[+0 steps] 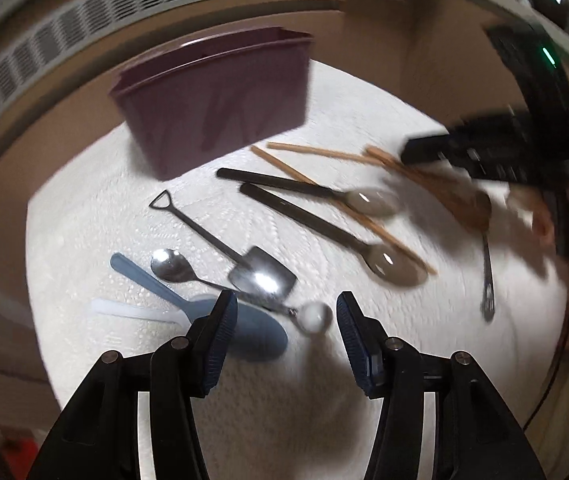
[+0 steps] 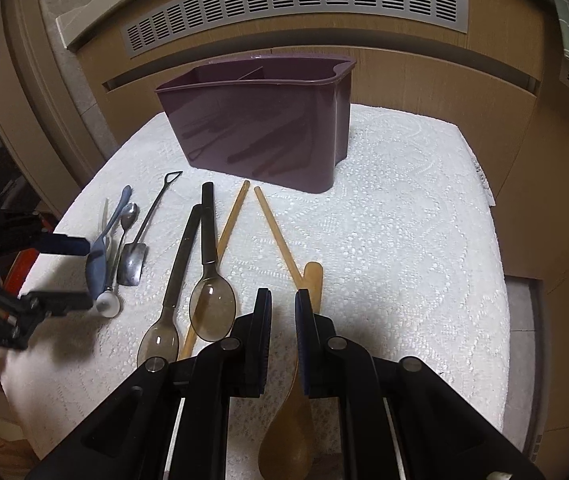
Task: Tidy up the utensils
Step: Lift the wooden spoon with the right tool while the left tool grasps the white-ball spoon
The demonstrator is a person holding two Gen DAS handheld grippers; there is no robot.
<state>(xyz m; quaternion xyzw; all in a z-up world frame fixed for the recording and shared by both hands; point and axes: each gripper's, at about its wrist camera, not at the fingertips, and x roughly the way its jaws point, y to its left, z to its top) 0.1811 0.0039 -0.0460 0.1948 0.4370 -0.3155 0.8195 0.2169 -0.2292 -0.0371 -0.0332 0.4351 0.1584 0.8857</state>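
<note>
Setting: I worked over a white lace cloth point(image 2: 384, 240) on a small table, with wood panelling and a grey vent grille point(image 2: 296, 4) behind it.
Left gripper point(image 1: 286, 312): its fingers stood partly apart with nothing between them; I had it just above the bowl of the blue spoon point(image 1: 252, 330) and the white-tipped end of a small steel spoon point(image 1: 172, 266).
Right gripper point(image 2: 283, 308): fingers drawn narrow; the wooden spoon point(image 2: 288, 440) ran between and under them, but I could not tell whether the pads actually pinched its handle.
Utensils laid out: shovel-shaped steel spoon point(image 1: 262, 270), two black-handled smoky plastic spoons point(image 2: 210, 308), a pair of wooden chopsticks point(image 2: 272, 224), a pale plastic piece point(image 1: 124, 310), all flat on the cloth in front of the caddy.
Handling, my judgement: everything looked light and stiff; the steel and smooth plastic would likely slip, so I would take each mid-handle, squarely across. The wood should grip better.
Container: purple caddy point(image 2: 260, 128), upright at the cloth's far side, one inner divider visible.
Contents: none that I could see, though its floor was hidden.
</note>
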